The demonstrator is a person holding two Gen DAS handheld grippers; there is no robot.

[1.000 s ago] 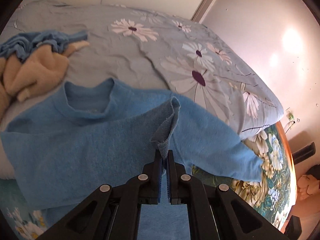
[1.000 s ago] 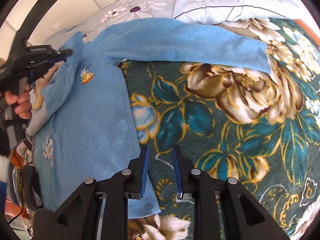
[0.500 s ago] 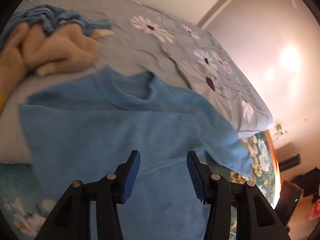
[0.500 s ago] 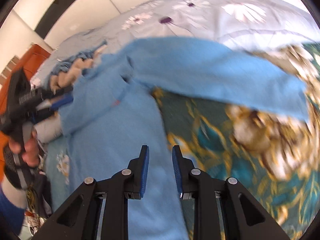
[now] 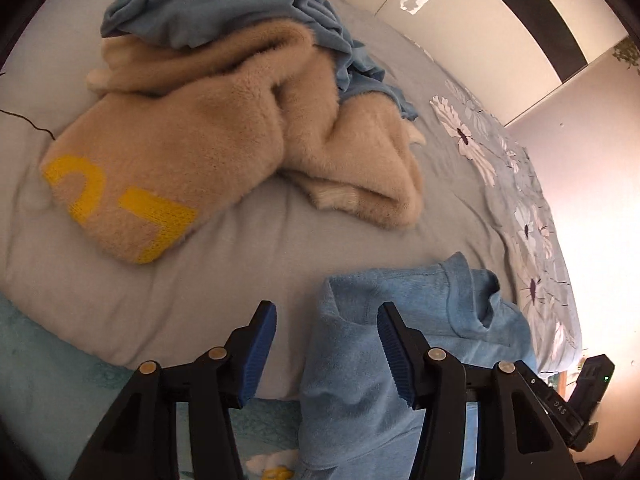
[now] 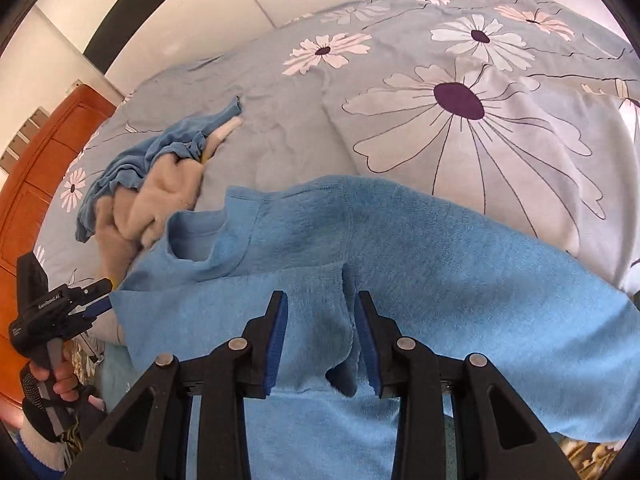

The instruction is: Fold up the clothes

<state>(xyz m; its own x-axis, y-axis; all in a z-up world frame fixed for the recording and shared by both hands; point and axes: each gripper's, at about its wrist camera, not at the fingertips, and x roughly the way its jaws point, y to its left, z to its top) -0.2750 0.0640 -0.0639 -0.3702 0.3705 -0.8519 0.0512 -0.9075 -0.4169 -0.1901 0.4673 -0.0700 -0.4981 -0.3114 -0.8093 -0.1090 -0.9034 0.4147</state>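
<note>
A light blue fleece top [image 6: 420, 248] lies on the bed, collar to the left and one sleeve stretched out to the right. My right gripper [image 6: 322, 336] is open right over its chest, with a raised fold of the cloth between the jaws. My left gripper [image 5: 326, 344] is open at the top's left shoulder edge [image 5: 360, 312], one fingertip over the blue cloth and the other over the grey sheet. The left gripper also shows in the right wrist view [image 6: 94, 296], at the far left.
A heap of a beige fleece garment with yellow marks [image 5: 208, 136] and a darker blue garment [image 5: 224, 4] lies just beyond the top. The grey daisy duvet [image 6: 460, 96] covers the bed. An orange wooden panel [image 6: 36, 168] stands at the left.
My left gripper let go of the blue cloth, opened, and swung left to the shoulder edge near the heap. My right gripper moved up onto the chest and opened wider.
</note>
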